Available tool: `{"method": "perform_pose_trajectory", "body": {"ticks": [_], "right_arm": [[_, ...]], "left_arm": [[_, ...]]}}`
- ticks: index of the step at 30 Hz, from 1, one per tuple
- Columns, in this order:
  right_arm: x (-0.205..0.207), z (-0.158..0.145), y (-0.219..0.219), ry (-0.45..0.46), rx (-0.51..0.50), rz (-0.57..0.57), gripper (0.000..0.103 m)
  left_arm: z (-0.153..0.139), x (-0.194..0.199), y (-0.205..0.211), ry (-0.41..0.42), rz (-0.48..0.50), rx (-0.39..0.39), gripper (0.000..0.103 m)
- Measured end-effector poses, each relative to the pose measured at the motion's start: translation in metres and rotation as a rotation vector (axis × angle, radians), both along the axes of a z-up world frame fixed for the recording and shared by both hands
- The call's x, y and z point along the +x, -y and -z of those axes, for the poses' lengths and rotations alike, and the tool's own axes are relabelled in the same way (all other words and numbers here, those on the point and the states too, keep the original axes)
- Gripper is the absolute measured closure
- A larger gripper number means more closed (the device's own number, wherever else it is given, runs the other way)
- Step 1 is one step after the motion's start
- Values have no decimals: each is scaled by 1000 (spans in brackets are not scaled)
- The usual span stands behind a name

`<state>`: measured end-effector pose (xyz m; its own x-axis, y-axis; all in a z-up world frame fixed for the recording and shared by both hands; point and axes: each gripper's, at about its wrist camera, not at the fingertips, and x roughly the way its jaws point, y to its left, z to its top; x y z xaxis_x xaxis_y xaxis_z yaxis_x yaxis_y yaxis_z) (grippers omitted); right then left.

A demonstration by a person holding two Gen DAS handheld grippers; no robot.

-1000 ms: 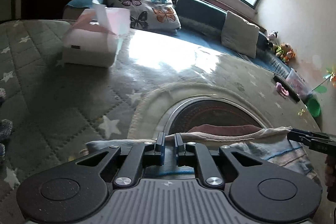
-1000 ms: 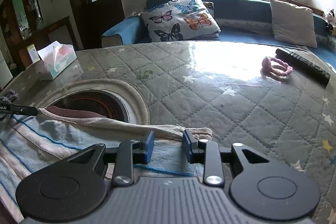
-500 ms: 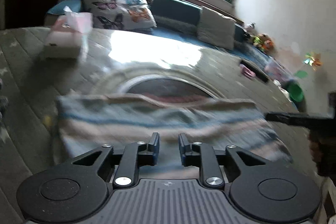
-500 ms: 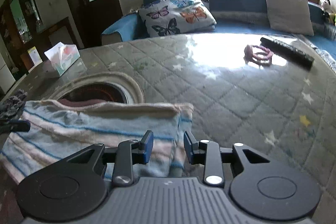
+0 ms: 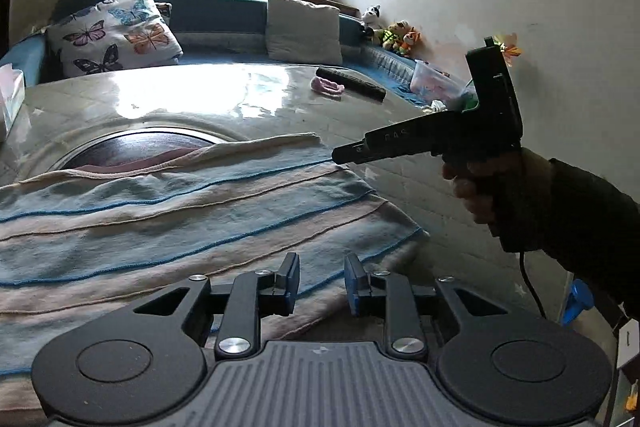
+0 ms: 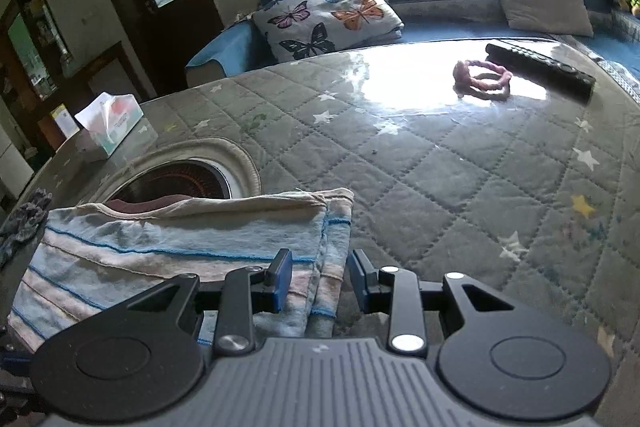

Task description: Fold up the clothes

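The folded blue-and-cream striped knit garment (image 5: 192, 219) lies flat on the grey quilted star-print table cover (image 6: 460, 187), partly over the round dark opening (image 6: 180, 179) at ten o'clock. The left gripper (image 5: 322, 285) has just been opening and holds nothing. The right gripper (image 6: 322, 279) stands parted over the garment's right edge, clamping nothing.

Left tongs (image 5: 322, 283), just opening, empty above the striped cloth (image 5: 168, 211).

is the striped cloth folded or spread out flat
Folded: the striped cloth lies doubled on the table, with stacked layer edges showing along its right side.
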<state>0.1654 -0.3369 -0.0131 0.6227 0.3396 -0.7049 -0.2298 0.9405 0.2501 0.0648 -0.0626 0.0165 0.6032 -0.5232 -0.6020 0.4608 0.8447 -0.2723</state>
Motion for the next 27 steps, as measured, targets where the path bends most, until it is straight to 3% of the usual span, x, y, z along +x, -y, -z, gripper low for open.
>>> {"method": "perform_pose_trajectory", "body": {"ticks": [14,21,27], "right_arm": [[-30,-17,-58,74,-48,-142,63],[-45,-22,-107,83,-55,-263,57],[-55,-27,-150,89,-72,-369,52]], "left_arm": [[13,-35,-115,-9,-475,129,72],[15,-56,-137,12,-599,158,72],[17,-65,-152,-3,-663,116,70]]}}
